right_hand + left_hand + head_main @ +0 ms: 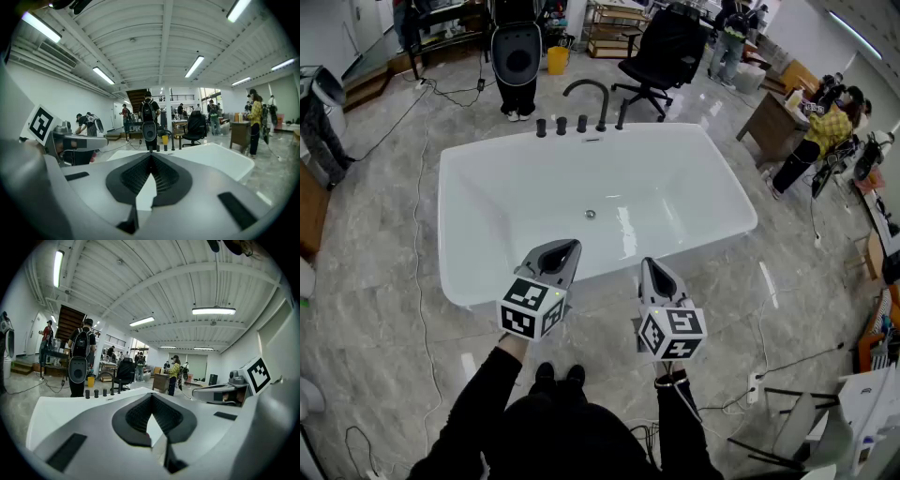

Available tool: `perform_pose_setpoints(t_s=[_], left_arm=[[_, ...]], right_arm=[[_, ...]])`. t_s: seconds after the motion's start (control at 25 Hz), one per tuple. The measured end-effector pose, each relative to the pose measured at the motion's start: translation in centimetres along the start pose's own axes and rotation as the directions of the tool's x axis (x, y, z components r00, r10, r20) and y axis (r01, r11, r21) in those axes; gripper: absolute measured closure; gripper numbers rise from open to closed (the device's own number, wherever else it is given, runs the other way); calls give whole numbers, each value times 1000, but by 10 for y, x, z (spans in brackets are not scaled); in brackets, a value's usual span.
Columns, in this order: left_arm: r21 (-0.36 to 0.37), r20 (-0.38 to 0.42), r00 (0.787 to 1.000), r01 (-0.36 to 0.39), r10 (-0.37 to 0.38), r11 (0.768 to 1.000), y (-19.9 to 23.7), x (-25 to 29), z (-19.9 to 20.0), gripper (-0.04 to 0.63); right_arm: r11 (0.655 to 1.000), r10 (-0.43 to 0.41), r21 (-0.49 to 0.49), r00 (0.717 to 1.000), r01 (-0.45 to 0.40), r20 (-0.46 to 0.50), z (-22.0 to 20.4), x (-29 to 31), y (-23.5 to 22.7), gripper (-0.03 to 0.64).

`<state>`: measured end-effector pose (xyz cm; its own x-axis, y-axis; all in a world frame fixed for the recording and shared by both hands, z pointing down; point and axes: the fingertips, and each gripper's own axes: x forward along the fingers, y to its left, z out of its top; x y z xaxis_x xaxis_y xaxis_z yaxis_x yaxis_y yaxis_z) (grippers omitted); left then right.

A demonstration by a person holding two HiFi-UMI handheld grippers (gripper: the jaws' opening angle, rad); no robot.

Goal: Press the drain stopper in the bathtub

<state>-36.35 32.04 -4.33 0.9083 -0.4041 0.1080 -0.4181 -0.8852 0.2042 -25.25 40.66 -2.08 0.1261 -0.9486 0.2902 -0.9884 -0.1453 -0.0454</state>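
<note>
While we stand at the near rim, the stopper (591, 214) lies small and shiny on the floor of the tub (487, 192), mid-basin and well apart from both grippers. Our left gripper (563, 251) and right gripper (653, 269) each have jaws closed tip to tip, holding nothing. We judge the stopper to be stiff, sprung, slick metal. It offers nothing to grasp, so we would press squarely on its centre.

No readable text, labels, brands or numbers anywhere
</note>
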Motion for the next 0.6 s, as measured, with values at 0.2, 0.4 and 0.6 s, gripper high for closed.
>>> perform_pose_setpoints(t_s=[0.2,0.4,0.6], left_arm=[[1,1,1000,2,-2,1000,1,11,1,592],[-2,-2,1000,-3,3,1000,8,13,1,592],[-7,-2,1000,-19,19,1000,10,19,0,592]], right_arm=[[1000,9,-3,1000,-9,-4,0,10,-6,615],[1000,16,-7,1000,-16,-18,-2,16,-5,616],[999,30,23,999,-30,-11,-3,19,-15,615]])
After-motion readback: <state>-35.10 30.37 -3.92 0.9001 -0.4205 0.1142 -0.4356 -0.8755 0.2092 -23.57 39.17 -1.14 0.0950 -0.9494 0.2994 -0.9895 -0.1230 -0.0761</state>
